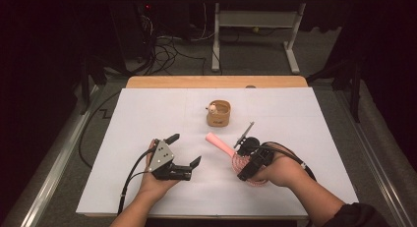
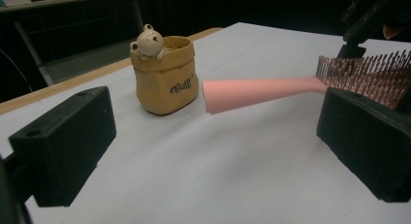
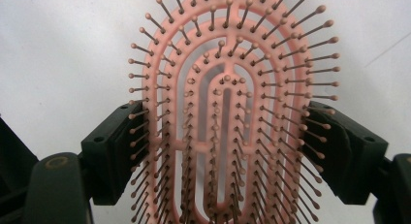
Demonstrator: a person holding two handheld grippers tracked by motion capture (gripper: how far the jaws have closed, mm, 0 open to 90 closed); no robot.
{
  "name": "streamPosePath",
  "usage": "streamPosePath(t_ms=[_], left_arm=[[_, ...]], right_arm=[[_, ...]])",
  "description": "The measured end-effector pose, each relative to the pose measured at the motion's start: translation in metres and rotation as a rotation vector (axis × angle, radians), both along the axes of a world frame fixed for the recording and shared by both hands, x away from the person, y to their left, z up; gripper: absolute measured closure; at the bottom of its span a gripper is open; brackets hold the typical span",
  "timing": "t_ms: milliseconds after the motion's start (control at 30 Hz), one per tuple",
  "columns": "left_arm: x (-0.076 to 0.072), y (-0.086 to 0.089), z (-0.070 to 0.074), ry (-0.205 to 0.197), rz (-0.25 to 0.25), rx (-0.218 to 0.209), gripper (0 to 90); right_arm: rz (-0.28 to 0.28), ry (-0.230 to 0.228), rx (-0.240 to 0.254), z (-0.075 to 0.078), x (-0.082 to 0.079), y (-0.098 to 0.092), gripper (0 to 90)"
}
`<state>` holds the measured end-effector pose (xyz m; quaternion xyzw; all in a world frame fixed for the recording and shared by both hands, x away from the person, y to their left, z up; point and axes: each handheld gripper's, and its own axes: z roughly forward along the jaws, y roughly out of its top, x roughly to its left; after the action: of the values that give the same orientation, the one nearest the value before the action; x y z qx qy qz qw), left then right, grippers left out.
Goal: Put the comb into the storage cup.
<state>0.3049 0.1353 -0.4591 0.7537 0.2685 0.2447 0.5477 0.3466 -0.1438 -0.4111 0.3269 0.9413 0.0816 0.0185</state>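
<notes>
A pink hairbrush [image 1: 219, 144] lies low over the white table, its handle pointing up and left toward a tan pot [image 1: 218, 114] with a small bear on its rim. My right gripper [image 1: 244, 160] is shut on the brush head; in the right gripper view the two jaws press the sides of the bristled oval [image 3: 228, 88]. My left gripper [image 1: 185, 149] stands open left of the brush, nothing between its jaws. The left gripper view looks between those open jaws [image 2: 218, 146] at the brush handle [image 2: 257, 93] and the pot [image 2: 167, 81] behind it.
The white table sheet [image 1: 147, 114] has a wooden edge [image 1: 216, 81] at the back. Beyond it stand white desk legs [image 1: 215, 40] and loose cables [image 1: 162, 52] on the floor. Open sheet lies to the left and front.
</notes>
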Motion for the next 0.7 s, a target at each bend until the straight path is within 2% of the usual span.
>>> streamPosePath(t_ms=[167, 700], left_arm=[[-0.002, -0.006, -0.004, -0.006, -0.009, 0.042, 1.6], [-0.012, -0.028, -0.018, -0.090, -0.039, 0.220, 3.4]], right_arm=[[0.016, 0.010, 0.005, 0.001, 0.000, 0.005, 20.6], [0.046, 0.030, 0.012, 0.002, -0.004, 0.016, 20.7]])
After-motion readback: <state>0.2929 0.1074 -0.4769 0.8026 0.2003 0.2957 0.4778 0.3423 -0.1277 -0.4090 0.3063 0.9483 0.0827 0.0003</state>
